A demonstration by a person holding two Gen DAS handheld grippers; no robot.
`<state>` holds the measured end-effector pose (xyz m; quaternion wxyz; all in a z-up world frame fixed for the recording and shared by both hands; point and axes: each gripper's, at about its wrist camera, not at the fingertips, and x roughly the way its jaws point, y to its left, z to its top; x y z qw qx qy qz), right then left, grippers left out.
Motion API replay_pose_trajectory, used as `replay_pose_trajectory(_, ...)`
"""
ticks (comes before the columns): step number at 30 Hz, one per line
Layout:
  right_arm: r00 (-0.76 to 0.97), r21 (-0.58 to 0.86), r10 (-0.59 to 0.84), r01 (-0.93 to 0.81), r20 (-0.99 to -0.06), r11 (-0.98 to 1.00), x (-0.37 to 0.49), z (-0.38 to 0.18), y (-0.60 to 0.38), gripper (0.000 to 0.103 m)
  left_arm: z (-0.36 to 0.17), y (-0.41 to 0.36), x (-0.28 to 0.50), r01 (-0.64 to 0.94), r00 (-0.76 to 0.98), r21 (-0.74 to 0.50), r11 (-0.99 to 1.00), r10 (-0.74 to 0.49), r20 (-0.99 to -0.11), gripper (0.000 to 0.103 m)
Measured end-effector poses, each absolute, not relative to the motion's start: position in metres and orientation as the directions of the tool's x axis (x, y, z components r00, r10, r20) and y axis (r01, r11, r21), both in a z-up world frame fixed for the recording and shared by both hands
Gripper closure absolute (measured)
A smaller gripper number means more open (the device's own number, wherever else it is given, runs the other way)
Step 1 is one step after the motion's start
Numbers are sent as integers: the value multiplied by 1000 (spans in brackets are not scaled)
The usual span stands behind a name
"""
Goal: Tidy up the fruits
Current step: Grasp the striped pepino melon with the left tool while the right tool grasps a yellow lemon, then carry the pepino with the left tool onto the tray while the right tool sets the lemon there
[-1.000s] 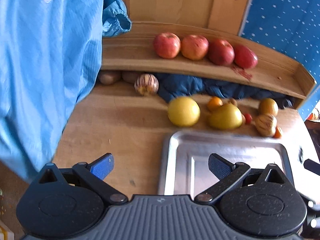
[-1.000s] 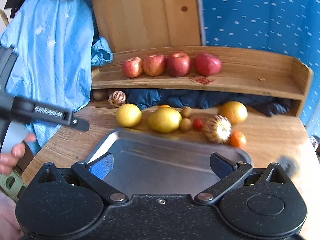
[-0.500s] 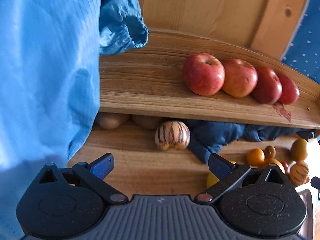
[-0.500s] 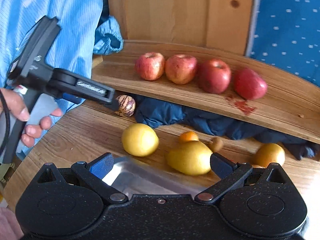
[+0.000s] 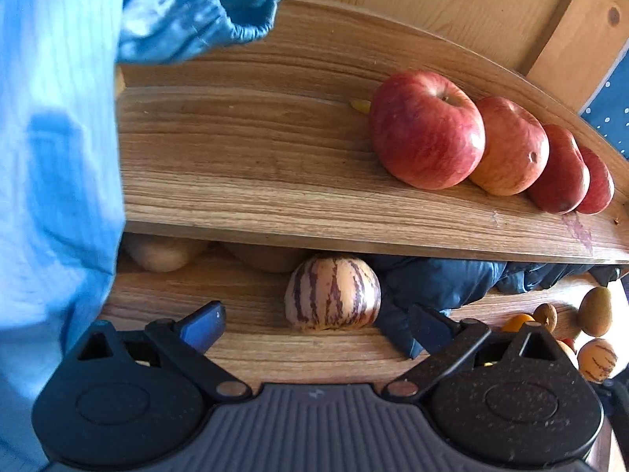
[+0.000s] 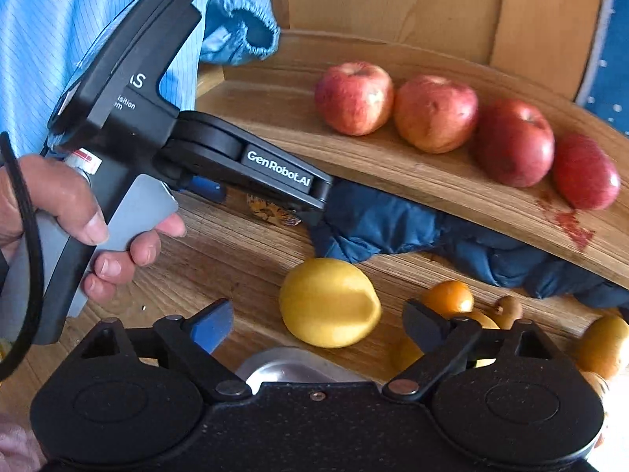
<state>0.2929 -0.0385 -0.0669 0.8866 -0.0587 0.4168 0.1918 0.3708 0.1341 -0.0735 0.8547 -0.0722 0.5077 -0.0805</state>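
left tongs [image 5: 316,324] spread, empty | striped melon [image 5: 332,293] on worktop [image 5: 251,342] under shelf [image 5: 275,181], at our 12 o'clock between pads, nearer left hand | right tongs [image 6: 318,324] spread, empty, lemon [image 6: 329,302] at 12

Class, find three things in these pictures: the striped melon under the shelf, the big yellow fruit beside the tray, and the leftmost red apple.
striped melon [image 5: 332,293], left wrist view, middle of its striped front.
yellow fruit [image 6: 328,301], right wrist view, centre of its skin.
leftmost red apple [image 5: 426,129], left wrist view, its broad red side.
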Motion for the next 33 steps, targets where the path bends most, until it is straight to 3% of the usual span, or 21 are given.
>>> replay_pose_trajectory(12, 557, -9, 199, -347, -806, 938, 313, -88, -31, 27, -90, 144, 373, 121, 494, -207, 971, -240, -836, 23)
replay_pose_trajectory(20, 557, -19, 198, -359, -807, 933, 318, -93, -32, 34, -86, 141, 383, 134, 476, -280, 951, -310, -823, 47)
replay_pose_trajectory(33, 579, 29, 238, -346, -780, 938, 301, -86, -42, 36, -75, 126, 356, 117, 472, -283, 952, -303, -828, 47)
